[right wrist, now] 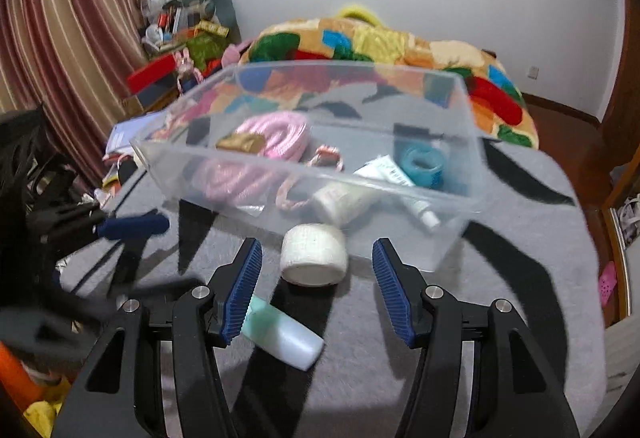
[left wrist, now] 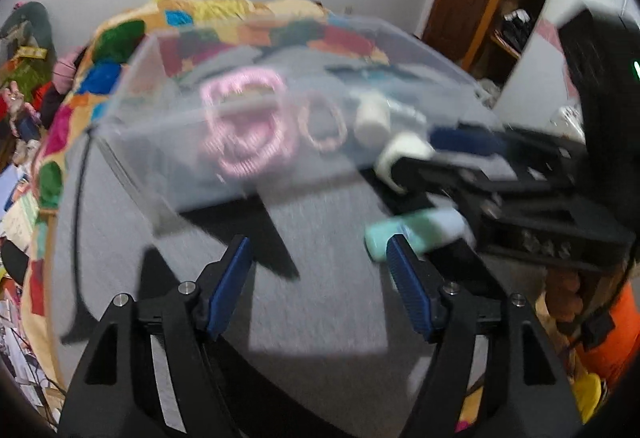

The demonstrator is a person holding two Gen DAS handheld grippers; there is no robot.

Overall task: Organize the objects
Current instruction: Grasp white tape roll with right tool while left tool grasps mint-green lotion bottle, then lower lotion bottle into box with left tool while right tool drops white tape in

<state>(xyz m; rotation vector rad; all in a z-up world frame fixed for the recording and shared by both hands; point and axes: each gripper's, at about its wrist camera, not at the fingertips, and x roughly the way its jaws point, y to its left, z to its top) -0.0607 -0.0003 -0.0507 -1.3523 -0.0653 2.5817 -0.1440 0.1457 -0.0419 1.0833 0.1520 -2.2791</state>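
- Starting nearest the right wrist camera, we see our right gripper (right wrist: 317, 286) with its blue pads spread wide and nothing between them.
- Just under its left pad lies a mint-and-white tube (right wrist: 282, 334), flat on the grey cloth (right wrist: 500, 278), its long axis slanting from near the pad down toward the lower right of that view.
- Straight ahead, centred in the gap between the pads, a white tape roll (right wrist: 314, 260) stands on its flat end, touching or nearly touching the front wall of the clear bin (right wrist: 460, 141).
- We judge the roll to be the next thing to grab: it lies dead ahead of the right fingers, so a short forward reach and a squeeze across its round side would do.
- Our left gripper (left wrist: 319, 286) is open too and holds nothing; the roll sits well off to its right, so the right hand is nearer.
- Inside the bin we make out pink rope (right wrist: 276, 137), a small beaded ring (right wrist: 294, 195), a white bottle (right wrist: 344, 197), a white tube and a teal tape roll (right wrist: 422, 165).
- Beyond the bin lies a colourful quilt (right wrist: 360, 41).
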